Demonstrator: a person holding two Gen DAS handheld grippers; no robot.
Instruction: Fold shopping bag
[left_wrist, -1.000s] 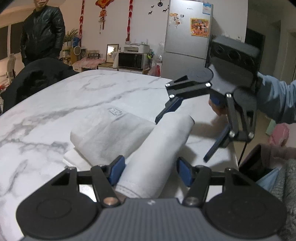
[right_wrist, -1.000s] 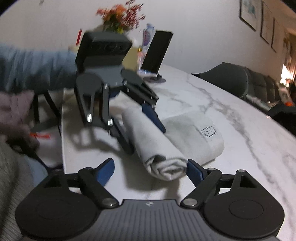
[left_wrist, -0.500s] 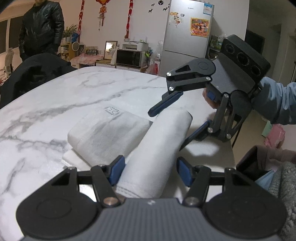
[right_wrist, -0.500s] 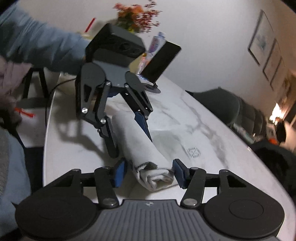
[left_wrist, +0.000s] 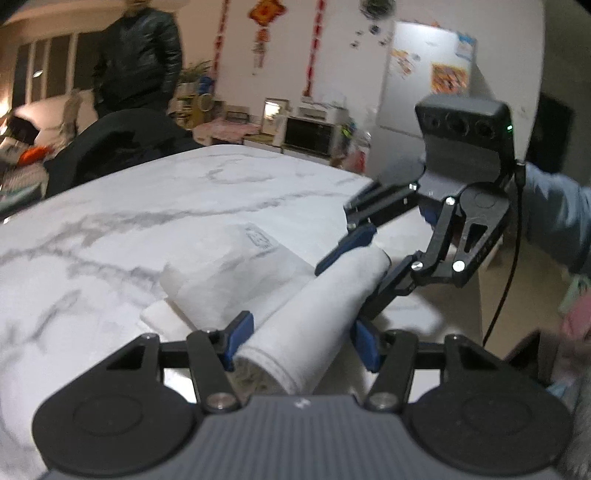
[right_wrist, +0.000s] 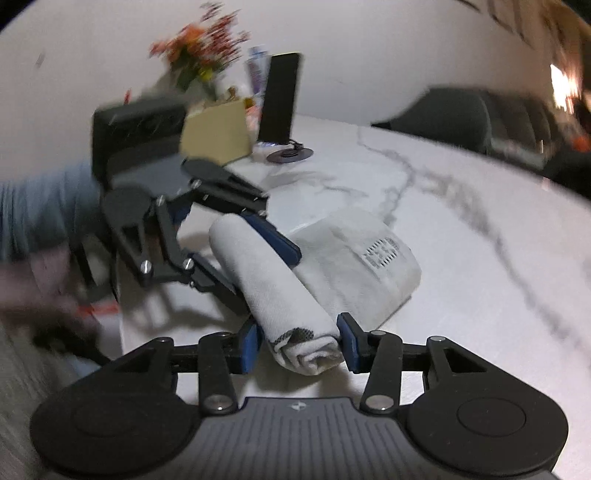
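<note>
The shopping bag (left_wrist: 258, 280) lies on the marble counter (left_wrist: 110, 236) near its edge. Most of it is already folded into a flat pad with a small printed label on top, and the near portion is rolled into a tight tube (right_wrist: 273, 273) resting against that pad. By the look of it the folding is well along; what seems left is to roll or tuck the tube over the remaining flat part and set the bundle down neatly.

The left tongs (left_wrist: 301, 341) bracket one end of the tube, pads close to the cloth but seemingly not fully pressed on the right side; blur makes that hard to judge. The right tongs (right_wrist: 297, 341) are clamped on the other end.

Half a second ago the right tongs stood slightly wider around their end; a second ago they were wide open and off the cloth. The left tongs have barely changed.
</note>
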